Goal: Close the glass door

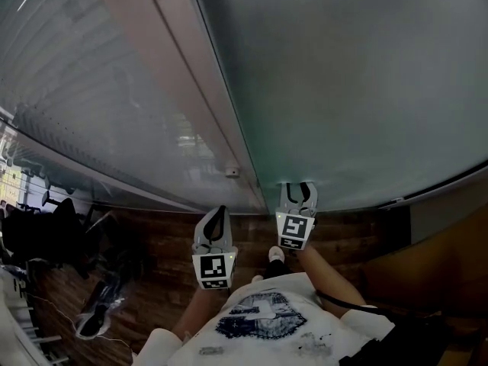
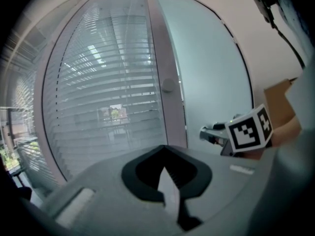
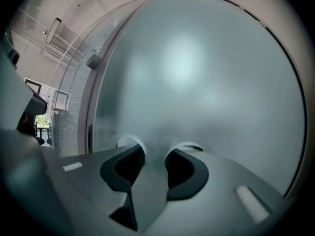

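Observation:
The frosted glass door fills the upper right of the head view and nearly all of the right gripper view. Its left edge runs along a pale frame post. My right gripper points at the door's lower part with its tips right at the glass; its jaws stand open with nothing between them. My left gripper hangs a little lower and to the left, short of the post, with its fingers shut to a point and holding nothing. The right gripper also shows in the left gripper view.
Left of the post is a glass wall with slatted blinds. A small round fitting sits on the post. Dark office chairs and a black shoe-like thing are on the wooden floor at left. A brown cardboard box stands to the right.

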Demonstrator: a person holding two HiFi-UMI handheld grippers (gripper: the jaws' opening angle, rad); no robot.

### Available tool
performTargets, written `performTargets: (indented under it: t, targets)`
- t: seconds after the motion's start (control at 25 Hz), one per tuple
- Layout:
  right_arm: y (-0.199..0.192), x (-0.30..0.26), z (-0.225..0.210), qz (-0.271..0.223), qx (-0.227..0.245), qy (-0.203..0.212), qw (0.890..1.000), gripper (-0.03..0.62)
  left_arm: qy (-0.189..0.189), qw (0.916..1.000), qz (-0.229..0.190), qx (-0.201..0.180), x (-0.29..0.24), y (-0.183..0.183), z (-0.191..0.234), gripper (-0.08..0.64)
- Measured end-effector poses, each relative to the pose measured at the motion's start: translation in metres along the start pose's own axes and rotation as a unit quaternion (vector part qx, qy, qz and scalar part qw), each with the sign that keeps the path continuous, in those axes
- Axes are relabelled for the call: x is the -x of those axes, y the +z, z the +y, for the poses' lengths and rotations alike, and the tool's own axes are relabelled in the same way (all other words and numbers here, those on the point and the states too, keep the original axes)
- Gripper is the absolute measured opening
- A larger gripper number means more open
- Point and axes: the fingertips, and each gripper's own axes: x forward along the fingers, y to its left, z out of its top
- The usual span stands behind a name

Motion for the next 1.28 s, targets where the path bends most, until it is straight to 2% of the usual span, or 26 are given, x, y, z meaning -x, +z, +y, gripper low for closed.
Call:
performTargets:
  t: [0.6, 1.28]
  targets:
    - [0.002, -0.014, -0.001, 0.003, 0.002, 0.002, 1.0, 0.13, 0.01, 0.9999, -0.011, -0.008, -0.011, 0.018, -0.011, 0.002]
    - [0.005, -0.022, -0.006, -0.004, 0.003, -0.01, 1.0, 0.13, -0.014, 0.9998, -0.012, 0.0, -0.033, 0.012, -0.009, 0.002]
